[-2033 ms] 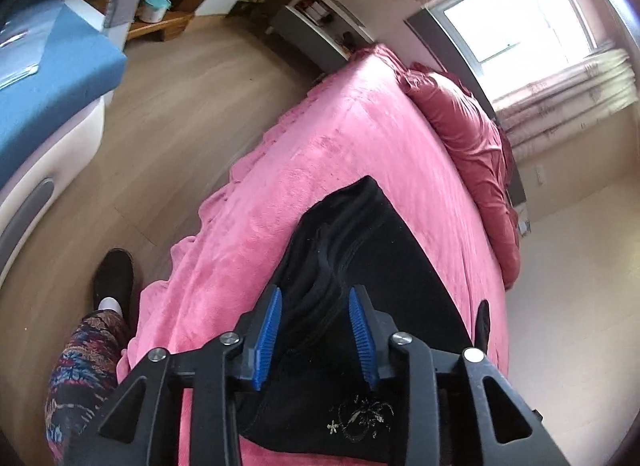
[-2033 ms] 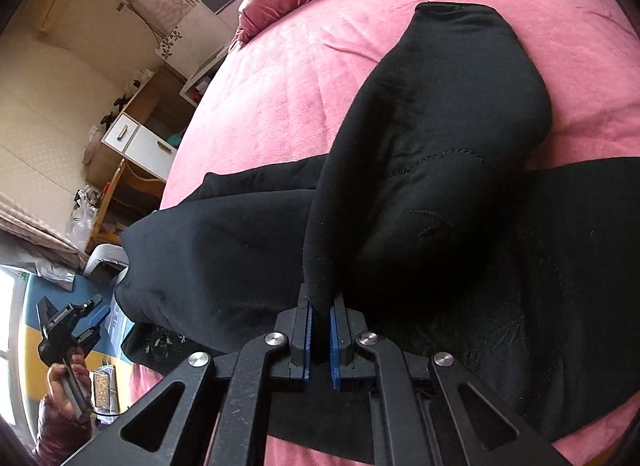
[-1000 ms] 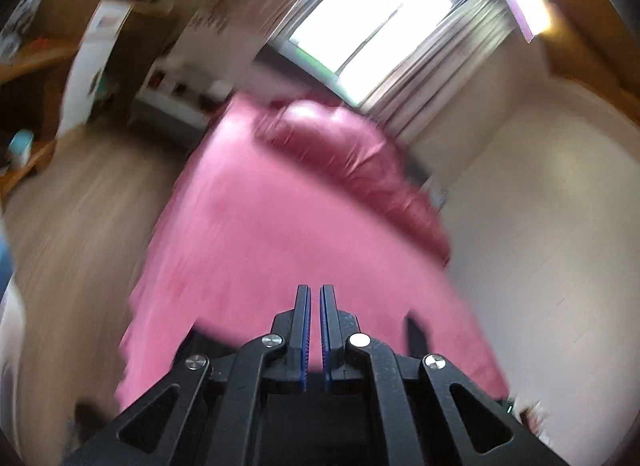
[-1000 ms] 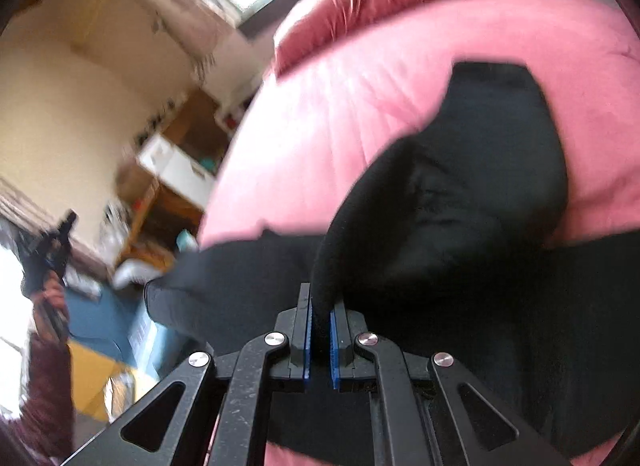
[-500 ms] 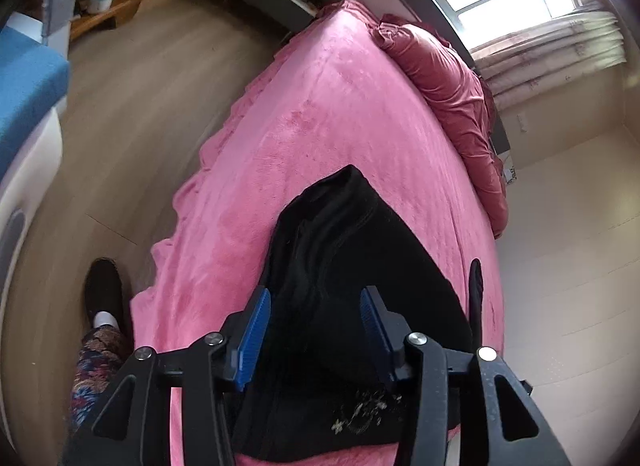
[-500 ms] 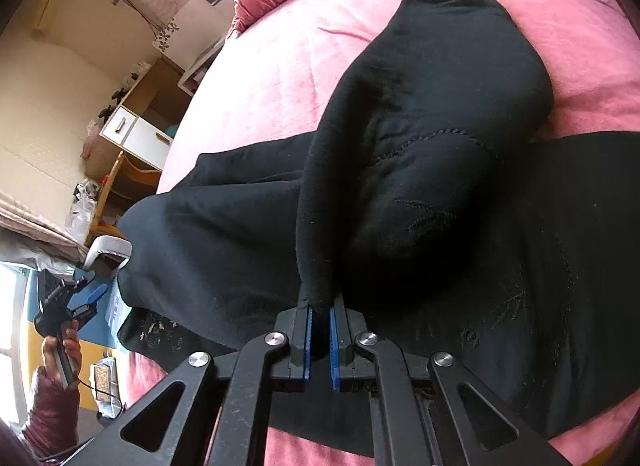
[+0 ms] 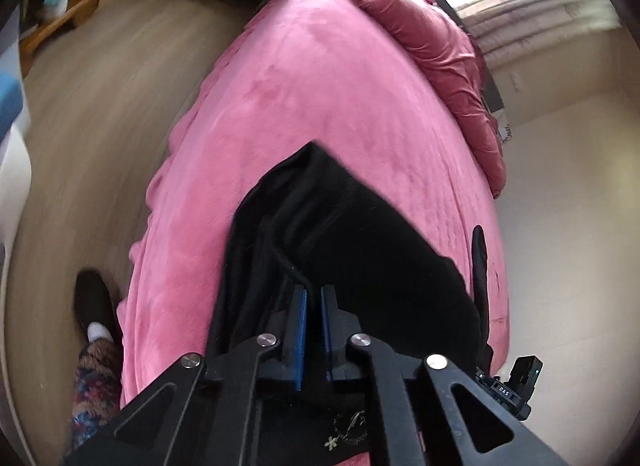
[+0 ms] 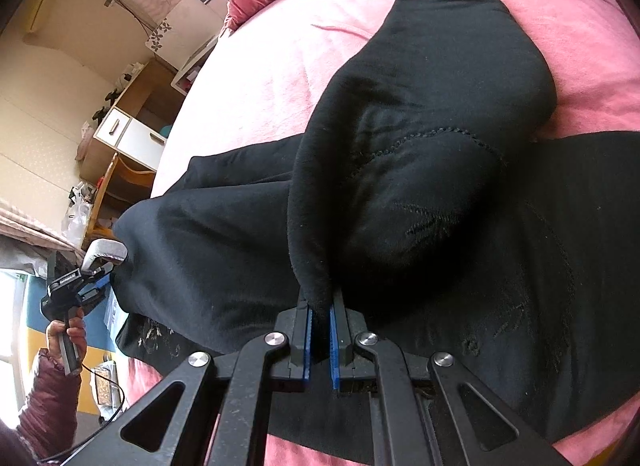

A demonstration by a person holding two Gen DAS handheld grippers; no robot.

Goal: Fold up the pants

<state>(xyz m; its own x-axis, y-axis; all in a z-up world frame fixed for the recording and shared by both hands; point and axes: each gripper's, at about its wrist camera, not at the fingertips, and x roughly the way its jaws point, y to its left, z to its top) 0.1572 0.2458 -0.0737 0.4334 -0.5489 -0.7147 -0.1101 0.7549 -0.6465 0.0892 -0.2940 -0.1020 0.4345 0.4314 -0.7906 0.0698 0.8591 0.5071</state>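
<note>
On a pink bedspread (image 7: 320, 105), black pants (image 8: 420, 153) lie spread, one folded section lifted. The right gripper (image 8: 320, 312) pinches a raised fold of the fabric, while the left gripper (image 7: 312, 298) has its blue pads nearly together over the pants' edge; whether cloth sits between them cannot be told.

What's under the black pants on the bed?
A pink blanket lies under the black pants and shows all around them. The right gripper pinches one lifted fold over other pants layers. What's beneath the blanket is hidden.
</note>
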